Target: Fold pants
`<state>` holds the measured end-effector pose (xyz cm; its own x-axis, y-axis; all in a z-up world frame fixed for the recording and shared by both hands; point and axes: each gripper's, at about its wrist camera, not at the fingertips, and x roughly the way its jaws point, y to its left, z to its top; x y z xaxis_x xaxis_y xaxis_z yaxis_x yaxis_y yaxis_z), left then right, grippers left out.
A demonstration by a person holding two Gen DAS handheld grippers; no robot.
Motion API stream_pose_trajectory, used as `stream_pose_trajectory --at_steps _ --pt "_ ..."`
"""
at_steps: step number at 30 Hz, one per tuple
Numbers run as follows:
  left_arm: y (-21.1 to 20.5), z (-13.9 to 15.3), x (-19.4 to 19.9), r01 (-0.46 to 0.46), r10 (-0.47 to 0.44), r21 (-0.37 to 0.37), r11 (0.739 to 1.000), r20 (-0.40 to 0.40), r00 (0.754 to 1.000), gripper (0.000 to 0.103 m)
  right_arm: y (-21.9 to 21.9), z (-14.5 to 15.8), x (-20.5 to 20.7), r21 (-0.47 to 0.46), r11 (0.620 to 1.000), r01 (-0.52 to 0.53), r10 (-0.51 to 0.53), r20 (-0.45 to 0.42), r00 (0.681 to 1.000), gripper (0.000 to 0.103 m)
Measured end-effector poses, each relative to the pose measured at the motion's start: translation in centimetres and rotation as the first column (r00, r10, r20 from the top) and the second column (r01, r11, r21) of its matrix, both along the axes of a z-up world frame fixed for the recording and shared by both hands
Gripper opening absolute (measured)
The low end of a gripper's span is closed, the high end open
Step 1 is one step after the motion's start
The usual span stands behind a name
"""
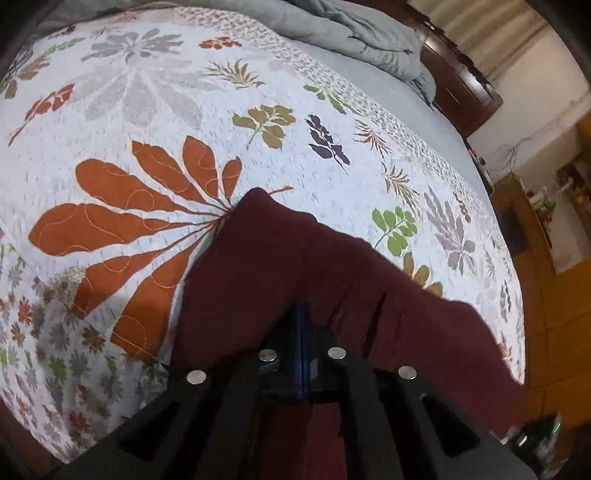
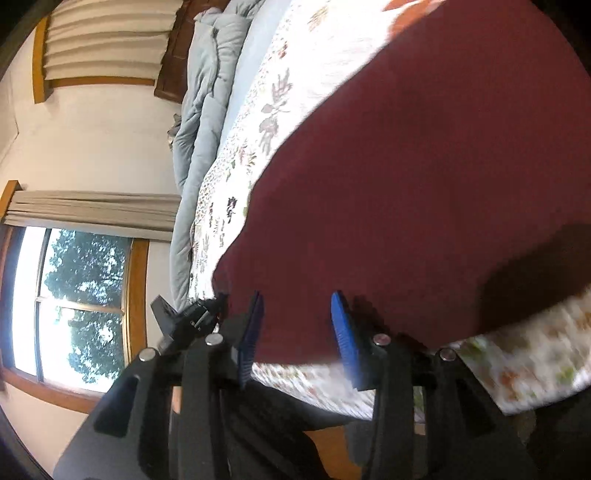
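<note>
Maroon pants [image 1: 295, 266] spread on quilt [image 1: 147, 110]. Left gripper [image 1: 301, 332] jaws together, clamped on pants; right gripper [image 2: 297, 325] jaws apart over pants' edge.

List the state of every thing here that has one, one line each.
Maroon fabric pants: lying on the quilt, partly folded, one end pinched and lifted.
Left gripper: shut on the pants.
Right gripper: open, at the pants' edge, holding nothing.
Floral quilted bedspread: spread flat over the bed.
Grey comforter: bunched up at the headboard.
Beige curtains: drawn open.
</note>
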<state>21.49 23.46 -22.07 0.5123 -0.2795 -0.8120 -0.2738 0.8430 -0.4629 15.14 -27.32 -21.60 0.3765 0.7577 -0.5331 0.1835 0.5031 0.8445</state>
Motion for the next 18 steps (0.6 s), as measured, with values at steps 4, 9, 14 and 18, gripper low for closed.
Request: stream_pose_trajectory --at_steps 4,9,14,18 --pt "0.8 -0.5 -0.6 -0.039 0.038 -0.063 0.997 -0.002 0.999 0.003 3.6 0.6 5.4 0.031 0.998 -0.052 0.051 0.031 0.998 0.042" --pt "0.6 -0.4 -0.7 -0.046 0.047 -0.035 0.998 0.013 0.999 0.004 7.3 -0.8 13.6 0.086 0.995 -0.051 0.05 0.017 0.999 0.052" --pt "0.6 -0.2 -0.4 -0.049 0.048 -0.041 0.998 -0.006 0.999 0.003 5.5 -4.1 14.9 0.046 0.998 -0.039 0.044 -0.121 0.992 0.014" --pt "-1.0 3.3 -2.2 -0.011 0.009 0.027 1.0 0.067 0.998 0.034 -1.6 2.8 8.1 -0.032 0.998 -0.054 0.058 0.12 0.991 0.053"
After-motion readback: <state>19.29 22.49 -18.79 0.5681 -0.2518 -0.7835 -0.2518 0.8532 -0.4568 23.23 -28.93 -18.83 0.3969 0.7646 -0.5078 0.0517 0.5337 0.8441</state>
